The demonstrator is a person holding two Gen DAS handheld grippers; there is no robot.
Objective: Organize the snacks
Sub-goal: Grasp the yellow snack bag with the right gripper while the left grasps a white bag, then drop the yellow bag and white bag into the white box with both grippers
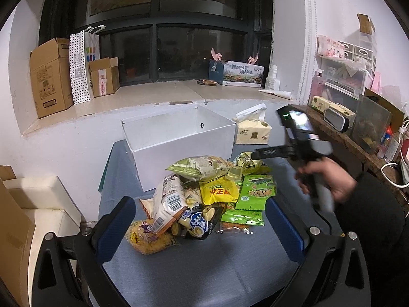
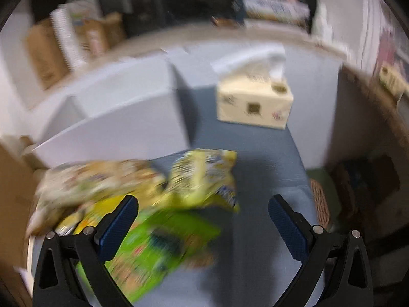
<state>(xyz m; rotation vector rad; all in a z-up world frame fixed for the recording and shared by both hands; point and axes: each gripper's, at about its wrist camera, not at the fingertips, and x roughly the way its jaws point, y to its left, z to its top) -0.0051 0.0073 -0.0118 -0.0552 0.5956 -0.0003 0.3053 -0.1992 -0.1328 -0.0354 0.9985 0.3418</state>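
Your left gripper (image 1: 200, 220) has its jaws spread wide with nothing between the blue pads; it hangs low over the near edge of the snack pile (image 1: 204, 197). Your right gripper (image 2: 203, 221) also has its jaws wide apart and grips nothing, though its own view is badly blurred. In the left wrist view, your right hand (image 1: 329, 179) holds that gripper above the far right side of the pile.

The snacks lie heaped on the blue-grey table (image 1: 204, 268). Nearest your left jaws are a yellow packet (image 1: 150, 238) and a dark bag with blue lettering (image 1: 198, 223); a white barcoded bag (image 1: 168, 202) leans over them. Behind it sits a bright yellow pouch (image 1: 218, 192), with green packets (image 1: 257, 192) to its right and a pale green bag (image 1: 202, 166) on top at the back. A small clear cup (image 1: 235, 172) rests among them.

Just behind the pile, the open white box (image 1: 179, 138) stands on the table, and none of the snacks are visibly inside. A cream tissue pack (image 1: 253, 130) stands just right of the box. Beyond, cardboard boxes (image 1: 51, 76) sit on the window ledge (image 1: 153, 94).
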